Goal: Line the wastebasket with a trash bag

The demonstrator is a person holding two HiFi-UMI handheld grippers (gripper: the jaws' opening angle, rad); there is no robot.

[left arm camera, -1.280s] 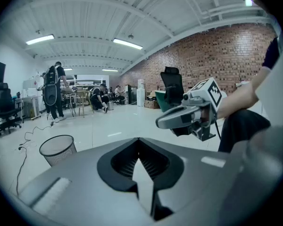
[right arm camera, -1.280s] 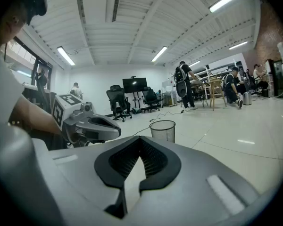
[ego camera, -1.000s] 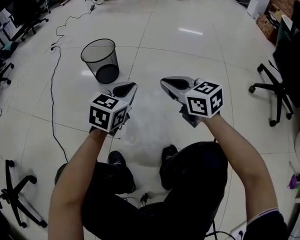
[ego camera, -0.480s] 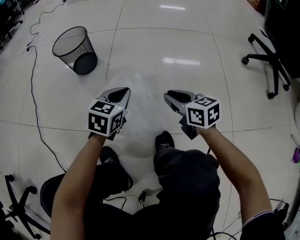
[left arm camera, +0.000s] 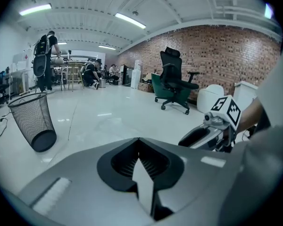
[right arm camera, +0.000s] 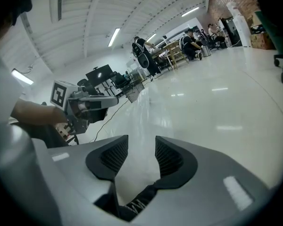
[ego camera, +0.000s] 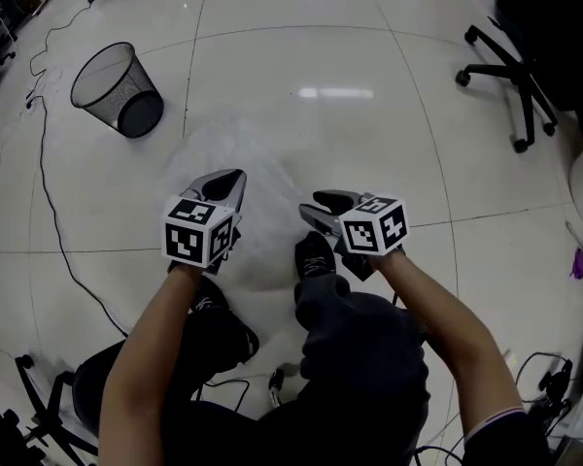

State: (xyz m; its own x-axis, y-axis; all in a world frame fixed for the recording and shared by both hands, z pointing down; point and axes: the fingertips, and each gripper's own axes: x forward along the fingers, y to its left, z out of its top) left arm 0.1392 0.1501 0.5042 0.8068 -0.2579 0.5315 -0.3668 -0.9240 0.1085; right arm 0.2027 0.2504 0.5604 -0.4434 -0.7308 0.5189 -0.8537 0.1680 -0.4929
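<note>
Left tool (ego camera: 231,179): shut tight, with a pale sliver of film pinched between its jaws, so it seems to have the trash bag by one edge. It is a thin pinch, and if it slips the whole bag drops.
Right tool (ego camera: 313,208): just beside the left one. Its jaws have just been opening and now stand wide. Hazy film shows in the gap, but the pads do not press on it, so it holds nothing.
Trash bag (ego camera: 235,144): clear and crumpled, spread on the floor (ego camera: 369,144) under and just beyond both tools. Gripped on one side only, its mouth may not open. The film is hard to see on the pale tiles, so a fresh grab could miss it or catch both layers.
Wastebasket (ego camera: 102,71): black mesh, upright, no liner that I can see, well apart from both tools, off to the far left. Nothing steadies it, so dragging the bag over the rim could tip it.
Cable (ego camera: 41,153): trails near the basket and could snag a dragged bag.
</note>
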